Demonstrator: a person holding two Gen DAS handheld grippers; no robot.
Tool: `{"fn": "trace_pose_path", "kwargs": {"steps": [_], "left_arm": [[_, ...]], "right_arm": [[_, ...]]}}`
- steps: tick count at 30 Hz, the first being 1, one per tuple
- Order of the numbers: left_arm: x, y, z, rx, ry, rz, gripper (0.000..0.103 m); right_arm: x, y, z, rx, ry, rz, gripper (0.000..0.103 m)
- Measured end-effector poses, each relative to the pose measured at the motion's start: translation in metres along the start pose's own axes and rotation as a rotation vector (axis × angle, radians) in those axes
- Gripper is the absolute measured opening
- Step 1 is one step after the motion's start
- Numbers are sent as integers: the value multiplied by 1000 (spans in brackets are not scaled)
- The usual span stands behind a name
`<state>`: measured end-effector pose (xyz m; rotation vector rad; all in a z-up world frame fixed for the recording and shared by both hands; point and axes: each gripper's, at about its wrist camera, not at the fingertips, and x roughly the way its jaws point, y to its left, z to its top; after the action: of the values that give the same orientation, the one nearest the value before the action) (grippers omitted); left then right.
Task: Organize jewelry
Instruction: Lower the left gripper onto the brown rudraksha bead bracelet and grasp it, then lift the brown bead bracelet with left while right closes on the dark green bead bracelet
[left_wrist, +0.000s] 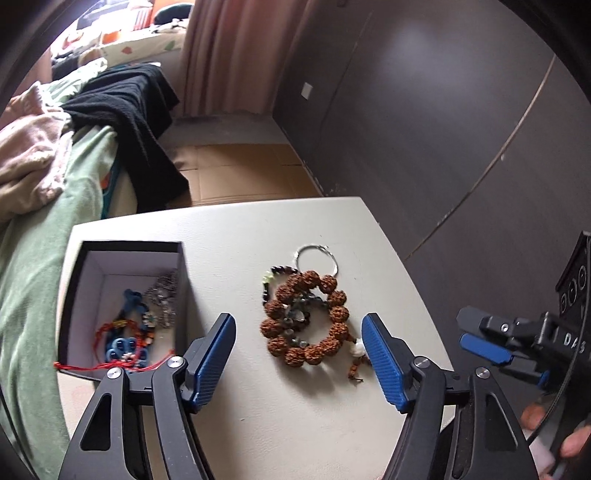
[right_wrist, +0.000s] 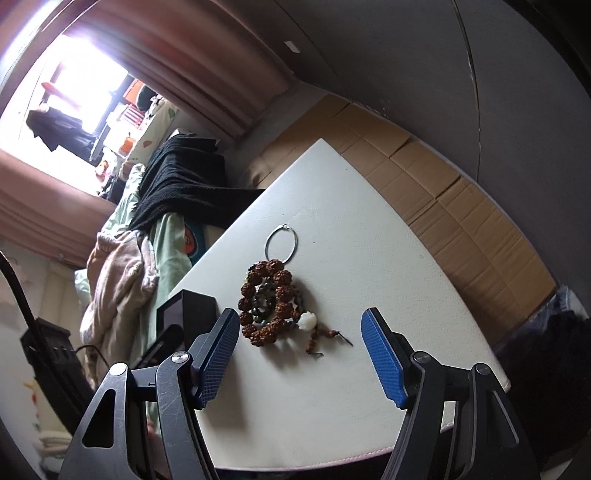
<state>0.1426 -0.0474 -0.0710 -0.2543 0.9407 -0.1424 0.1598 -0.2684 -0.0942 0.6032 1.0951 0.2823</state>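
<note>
A brown seed-bead bracelet (left_wrist: 334, 321) lies on the white table (left_wrist: 258, 236) over a dark bead bracelet (left_wrist: 295, 314), with a silver hoop (left_wrist: 317, 258) just beyond. My left gripper (left_wrist: 299, 354) is open, its jaws on either side of the pile. An open black box (left_wrist: 125, 306) at left holds red, blue and silver jewelry. My right gripper (right_wrist: 299, 350) is open above the table, near the same brown bracelet (right_wrist: 267, 299) and hoop (right_wrist: 280, 243); it also shows at the right edge of the left wrist view (left_wrist: 491, 350).
A bed with green sheet (left_wrist: 44, 258), pink blanket and black cloth (left_wrist: 136, 122) lies left of the table. Flattened cardboard (right_wrist: 443, 192) covers the floor beyond. A dark wall (left_wrist: 443, 129) stands at right. The box shows in the right wrist view (right_wrist: 184, 314).
</note>
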Motion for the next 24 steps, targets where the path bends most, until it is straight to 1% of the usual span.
{"fn": "trace_pose_path", "kwargs": {"steps": [2,3,5,8,10,13,16,19,20,21,22,24], "left_arm": [[8,-6,0,19,9,4,67],[13,-10,-1,29,14,6,63],[25,-17,-1,46,32,7,58],[43,-22,2,45,50,16,54],[54,-25,3,42,68,20,53],[70,-32,3,58,88,27,52],[84,-41,2,84,104,62,48],[95,-46,-1,113,125,82,35],[99,-47,-2,126,136,87,22],[101,-47,-4,142,148,79,20],[100,-46,-4,157,143,77,20],[89,-39,-1,141,119,68,20]], "right_arm": [[-1,-6,3,14,7,-1,69],[-2,-10,5,22,9,-3,69],[-4,-18,9,40,12,-5,69],[-7,-30,16,77,8,-18,69],[-7,-37,20,94,5,-29,69],[-5,-41,26,107,16,-17,69],[-2,-42,30,107,27,-15,69],[-1,-40,33,111,20,-14,69],[-1,-38,34,107,18,-12,69],[-1,-36,34,101,17,-8,69],[-1,-34,35,94,19,-6,69],[3,-31,35,78,28,-4,69]]}}
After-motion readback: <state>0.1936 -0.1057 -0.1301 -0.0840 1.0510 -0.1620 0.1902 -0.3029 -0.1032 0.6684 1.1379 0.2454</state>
